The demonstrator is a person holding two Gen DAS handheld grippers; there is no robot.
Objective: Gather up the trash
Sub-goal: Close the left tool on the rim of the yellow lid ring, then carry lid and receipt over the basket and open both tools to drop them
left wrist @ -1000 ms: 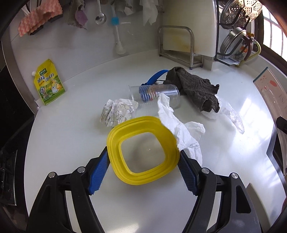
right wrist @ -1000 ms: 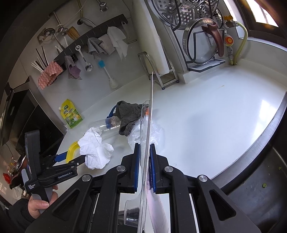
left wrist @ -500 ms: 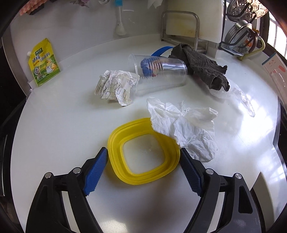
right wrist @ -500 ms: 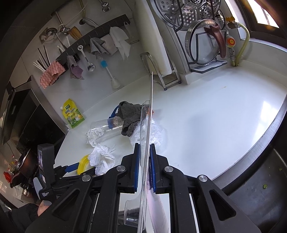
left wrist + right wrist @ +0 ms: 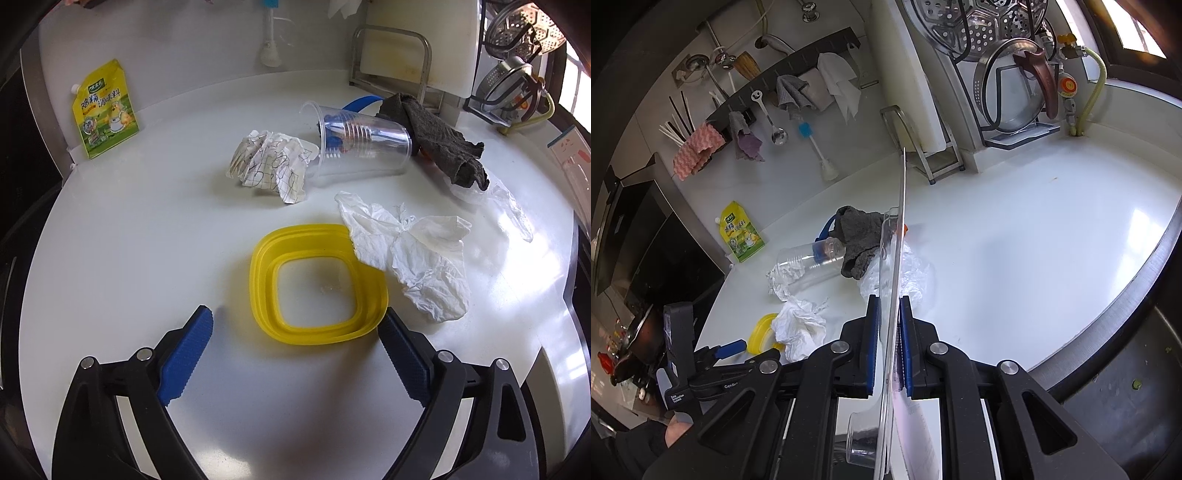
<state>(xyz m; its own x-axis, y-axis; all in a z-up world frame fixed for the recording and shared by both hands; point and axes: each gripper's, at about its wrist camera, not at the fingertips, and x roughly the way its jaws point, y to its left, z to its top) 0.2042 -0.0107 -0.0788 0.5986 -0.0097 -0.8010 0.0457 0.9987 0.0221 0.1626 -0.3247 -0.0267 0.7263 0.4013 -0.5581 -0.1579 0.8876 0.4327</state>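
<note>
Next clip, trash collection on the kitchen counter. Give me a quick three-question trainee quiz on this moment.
1. True or false: the white tissue overlaps the yellow lid.
2. What lies against the clear cup's open mouth? A) dark rag B) crumpled printed paper C) seasoning pouch
3. What is the right gripper clamped on?

Key: 1. True. 2. B, the crumpled printed paper. 3. A thin clear plastic sheet, seen edge-on.

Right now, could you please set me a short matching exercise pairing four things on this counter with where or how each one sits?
Things:
1. yellow lid
2. clear cup
3. white tissue
4. seasoning pouch

Places or states:
A. leaning against the back wall
B. lying on its side beside the scribbled paper
C. flat between the open left jaws
D. crumpled, overlapping the lid's edge

Pairs: 1-C, 2-B, 3-D, 4-A
</note>
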